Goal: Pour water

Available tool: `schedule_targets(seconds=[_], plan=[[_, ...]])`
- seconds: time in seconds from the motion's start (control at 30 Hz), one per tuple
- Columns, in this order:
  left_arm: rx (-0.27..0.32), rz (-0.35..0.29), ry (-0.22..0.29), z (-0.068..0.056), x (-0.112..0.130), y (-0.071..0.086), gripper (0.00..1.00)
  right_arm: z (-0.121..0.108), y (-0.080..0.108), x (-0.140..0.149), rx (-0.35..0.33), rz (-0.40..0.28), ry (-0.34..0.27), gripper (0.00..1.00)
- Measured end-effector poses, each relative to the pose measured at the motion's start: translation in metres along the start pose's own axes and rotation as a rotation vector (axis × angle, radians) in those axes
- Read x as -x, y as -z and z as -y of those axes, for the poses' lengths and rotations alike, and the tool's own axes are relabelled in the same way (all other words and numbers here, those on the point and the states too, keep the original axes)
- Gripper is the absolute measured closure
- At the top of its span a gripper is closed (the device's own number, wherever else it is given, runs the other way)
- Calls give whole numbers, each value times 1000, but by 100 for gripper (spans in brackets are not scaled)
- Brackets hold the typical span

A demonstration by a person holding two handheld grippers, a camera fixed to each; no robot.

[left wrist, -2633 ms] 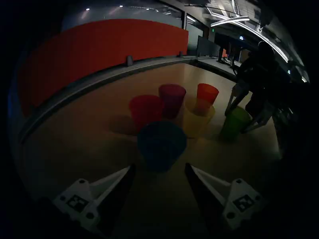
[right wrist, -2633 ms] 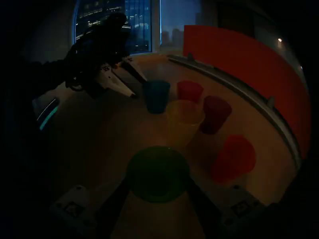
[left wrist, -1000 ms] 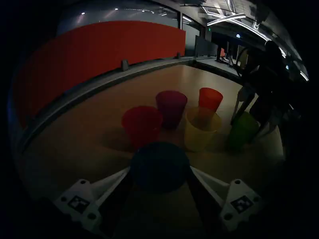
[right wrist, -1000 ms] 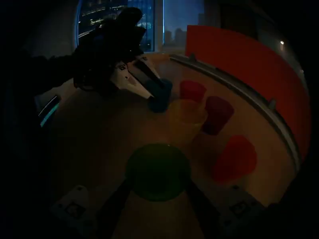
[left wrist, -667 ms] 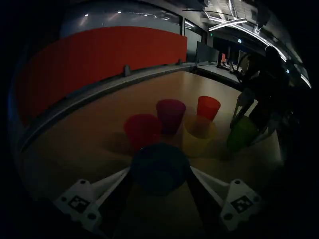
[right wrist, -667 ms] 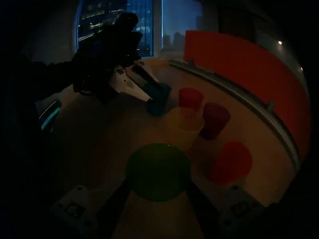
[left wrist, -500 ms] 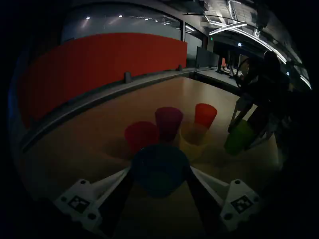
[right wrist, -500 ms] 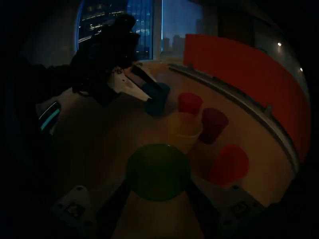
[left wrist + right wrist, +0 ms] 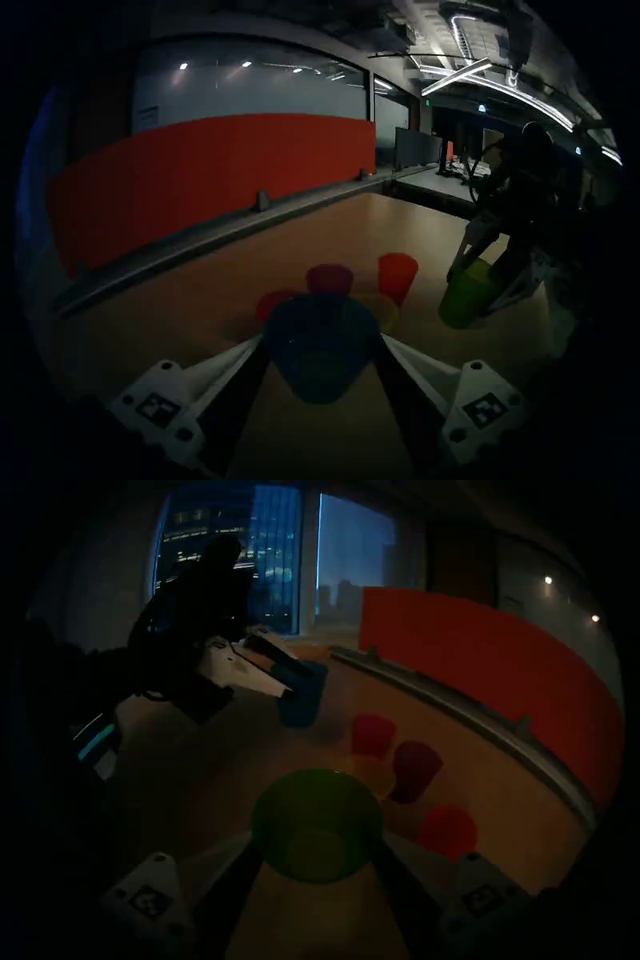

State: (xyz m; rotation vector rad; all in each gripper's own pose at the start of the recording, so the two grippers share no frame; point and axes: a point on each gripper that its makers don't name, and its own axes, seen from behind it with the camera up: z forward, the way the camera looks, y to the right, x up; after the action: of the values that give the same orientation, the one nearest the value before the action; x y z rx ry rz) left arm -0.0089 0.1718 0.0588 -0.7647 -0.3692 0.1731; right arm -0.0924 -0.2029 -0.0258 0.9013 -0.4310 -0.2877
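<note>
The left gripper (image 9: pixel 320 342) is clamped on a blue cup (image 9: pixel 320 364), one finger pressing each side of it. The right gripper (image 9: pixel 316 844) grips a green cup (image 9: pixel 316 820) the same way. Both cups are held up off the table (image 9: pixel 352 232) with their mouths open to the cameras. They sit level enough that I'd say nothing is meant to spill yet.

Below and between the two grippers, four more cups stand close together on the wood: a red cup (image 9: pixel 373 734), a yellow cup (image 9: pixel 374 778), a purple cup (image 9: pixel 412 770) and an orange cup (image 9: pixel 446 830). That tight group looks like the place for the pouring, with the two held cups facing it from opposite sides.

The room is too dim to tell whether either held cup has water in it. A long red wall panel (image 9: pixel 208 176) runs along the far edge of the table.
</note>
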Motion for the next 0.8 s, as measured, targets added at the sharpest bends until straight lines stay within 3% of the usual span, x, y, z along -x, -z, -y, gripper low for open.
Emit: schedule_targets(seconds=[0.4, 0.8], plan=[[-18, -104, -17, -17, -39, 28, 14, 0, 17, -38, 32, -122, 0, 1], [-19, -158, -16, -27, -58, 43, 14, 1, 31, -68, 57, -216, -5, 1]])
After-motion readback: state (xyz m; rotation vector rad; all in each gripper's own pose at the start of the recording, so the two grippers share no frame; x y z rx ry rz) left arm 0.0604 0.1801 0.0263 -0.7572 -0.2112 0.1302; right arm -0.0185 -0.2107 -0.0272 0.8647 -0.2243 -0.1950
